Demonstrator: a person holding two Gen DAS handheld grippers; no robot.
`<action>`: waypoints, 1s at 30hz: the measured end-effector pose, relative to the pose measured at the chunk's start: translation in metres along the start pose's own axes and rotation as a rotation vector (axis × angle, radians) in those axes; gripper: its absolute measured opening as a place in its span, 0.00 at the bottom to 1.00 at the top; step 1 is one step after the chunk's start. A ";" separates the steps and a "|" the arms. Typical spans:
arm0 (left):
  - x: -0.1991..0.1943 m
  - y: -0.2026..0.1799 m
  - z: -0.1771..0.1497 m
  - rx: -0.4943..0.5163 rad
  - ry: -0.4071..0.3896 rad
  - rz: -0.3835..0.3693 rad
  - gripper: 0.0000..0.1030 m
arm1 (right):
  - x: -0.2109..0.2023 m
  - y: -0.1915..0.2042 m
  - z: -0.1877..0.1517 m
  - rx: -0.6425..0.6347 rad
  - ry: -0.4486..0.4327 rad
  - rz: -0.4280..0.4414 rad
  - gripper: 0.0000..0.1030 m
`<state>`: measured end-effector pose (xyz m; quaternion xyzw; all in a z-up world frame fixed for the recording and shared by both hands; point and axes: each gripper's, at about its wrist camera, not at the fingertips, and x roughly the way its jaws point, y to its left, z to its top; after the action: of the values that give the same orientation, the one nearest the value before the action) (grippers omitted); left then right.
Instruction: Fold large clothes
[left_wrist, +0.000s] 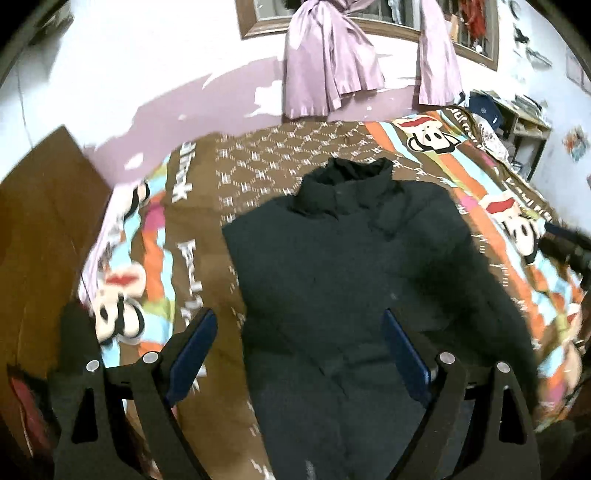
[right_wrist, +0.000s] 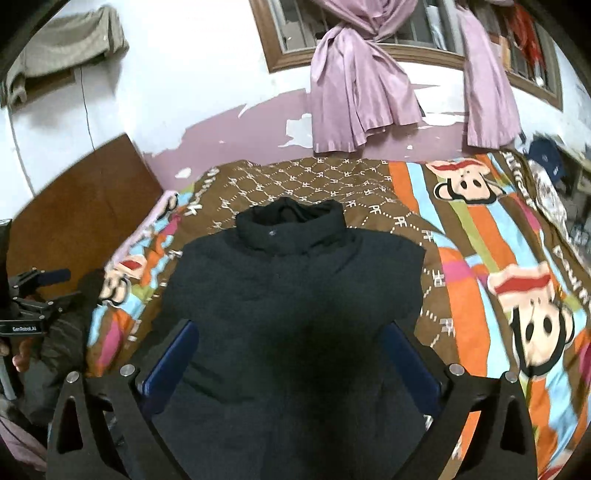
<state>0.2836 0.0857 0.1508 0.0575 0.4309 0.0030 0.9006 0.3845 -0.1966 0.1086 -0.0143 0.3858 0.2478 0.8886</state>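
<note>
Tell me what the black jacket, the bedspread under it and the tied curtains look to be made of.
Black jacket: likely padded synthetic shell, matte; it lies thick with soft puffy creases and a stand-up collar. Bedspread: printed woven or fleece fabric, matte, cartoon monkey faces and stripes; blur leaves the weave open. Curtains: thin satin-like cloth, lilac, with a faint sheen along the hanging folds. Both grippers are open above the jacket.

jacket (right_wrist: 295, 314) hem cut off by frame btm.

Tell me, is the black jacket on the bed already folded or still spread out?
Partly folded. The jacket lies flat on the bedcover, collar away from the cameras, and no sleeves stick out at either side; they seem tucked in. Both grippers are open above it.
</note>
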 end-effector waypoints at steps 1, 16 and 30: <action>0.015 0.002 0.003 -0.001 -0.007 -0.007 0.84 | 0.012 -0.003 0.006 -0.012 0.007 -0.013 0.99; 0.222 0.055 0.104 -0.042 -0.157 -0.159 0.84 | 0.206 -0.055 0.098 -0.160 0.012 -0.135 0.68; 0.305 0.056 0.148 -0.080 -0.064 -0.263 0.13 | 0.308 -0.059 0.134 -0.173 0.121 -0.167 0.35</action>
<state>0.5932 0.1428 0.0124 -0.0353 0.4051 -0.0998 0.9081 0.6805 -0.0868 -0.0205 -0.1377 0.4135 0.2040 0.8766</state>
